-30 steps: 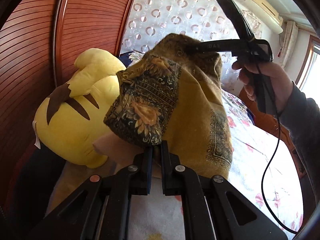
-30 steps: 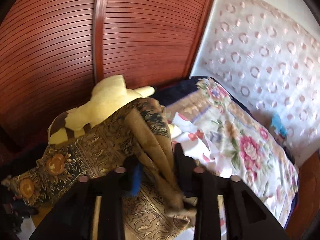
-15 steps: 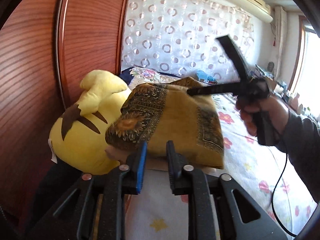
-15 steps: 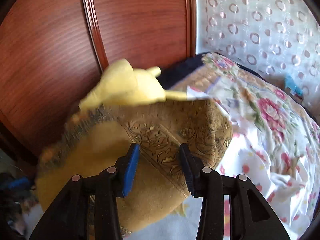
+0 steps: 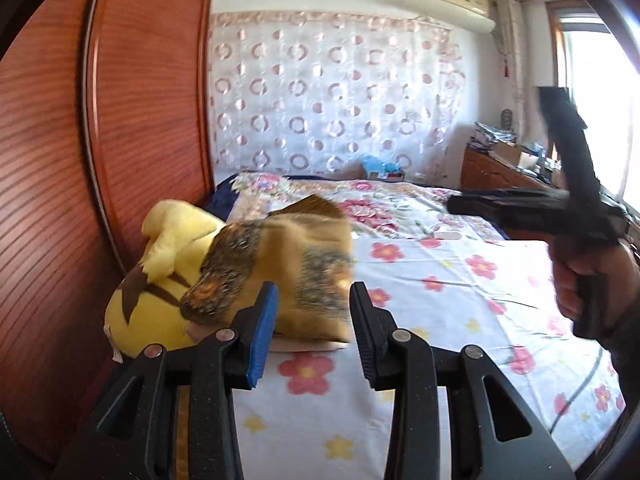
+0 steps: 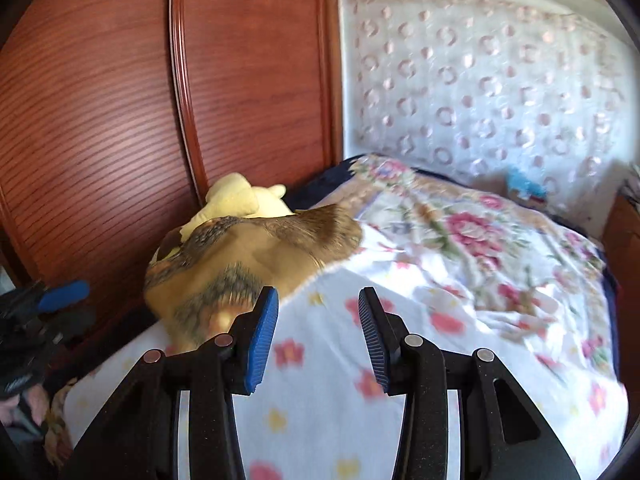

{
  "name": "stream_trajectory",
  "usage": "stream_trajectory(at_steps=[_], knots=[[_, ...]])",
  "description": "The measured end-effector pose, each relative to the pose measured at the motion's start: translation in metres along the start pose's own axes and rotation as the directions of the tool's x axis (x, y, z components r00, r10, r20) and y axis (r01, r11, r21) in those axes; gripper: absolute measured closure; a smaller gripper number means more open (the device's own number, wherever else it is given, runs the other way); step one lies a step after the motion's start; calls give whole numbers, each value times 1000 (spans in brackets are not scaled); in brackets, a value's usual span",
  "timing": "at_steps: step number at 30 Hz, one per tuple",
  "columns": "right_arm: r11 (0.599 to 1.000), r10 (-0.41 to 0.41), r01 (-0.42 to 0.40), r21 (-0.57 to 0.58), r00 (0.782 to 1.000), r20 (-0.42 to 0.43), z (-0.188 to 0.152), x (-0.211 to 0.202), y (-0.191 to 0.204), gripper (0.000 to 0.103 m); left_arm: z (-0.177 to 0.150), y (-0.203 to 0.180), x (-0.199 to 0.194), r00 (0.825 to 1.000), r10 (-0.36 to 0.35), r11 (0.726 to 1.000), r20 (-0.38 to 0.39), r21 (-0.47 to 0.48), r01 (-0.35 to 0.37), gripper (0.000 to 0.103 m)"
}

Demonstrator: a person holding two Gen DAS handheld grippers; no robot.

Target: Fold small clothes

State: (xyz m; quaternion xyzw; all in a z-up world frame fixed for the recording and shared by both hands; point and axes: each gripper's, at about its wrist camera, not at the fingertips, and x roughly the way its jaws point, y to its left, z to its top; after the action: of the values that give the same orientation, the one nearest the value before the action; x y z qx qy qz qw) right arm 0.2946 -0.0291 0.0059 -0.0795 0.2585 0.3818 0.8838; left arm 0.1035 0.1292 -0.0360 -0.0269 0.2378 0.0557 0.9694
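Note:
A mustard-yellow patterned cloth (image 5: 280, 272) lies bunched and blurred on the bed, leaning against a yellow plush toy (image 5: 152, 292). It also shows in the right wrist view (image 6: 248, 256). My left gripper (image 5: 314, 308) is open and empty, just in front of the cloth. My right gripper (image 6: 318, 316) is open and empty, to the right of the cloth over the floral sheet. The right gripper also shows in the left wrist view (image 5: 520, 212), held in a hand far to the right of the cloth.
The bed has a white floral sheet (image 5: 440, 288) and a flowered quilt (image 6: 472, 232) behind. A red-brown wooden wardrobe (image 5: 120, 120) stands close on the left. A curtain (image 5: 332, 108) hangs behind the bed. A wooden cabinet (image 5: 500, 172) with clutter stands at the back right.
Both grippers opened and let go of the cloth. It dropped onto the bed against the plush toy. The right gripper pulled away to the right.

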Motion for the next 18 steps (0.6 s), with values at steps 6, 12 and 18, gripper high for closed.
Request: stream_trajectory(at_steps=[6,12,18], knots=[[993,-94,89,75,993,72,-54,-103,6,49,6,-46,-23,1000,-17,999,16,38,16,65],[973,-189,169,155,974,125,-93,-179,23,41,12,-89,-42,998,-53,996,28,76,51,65],[943,-301,266,201,939,166,-115,-226,53,38,17,-118,-59,993,-109,990,40,91,105,65]])
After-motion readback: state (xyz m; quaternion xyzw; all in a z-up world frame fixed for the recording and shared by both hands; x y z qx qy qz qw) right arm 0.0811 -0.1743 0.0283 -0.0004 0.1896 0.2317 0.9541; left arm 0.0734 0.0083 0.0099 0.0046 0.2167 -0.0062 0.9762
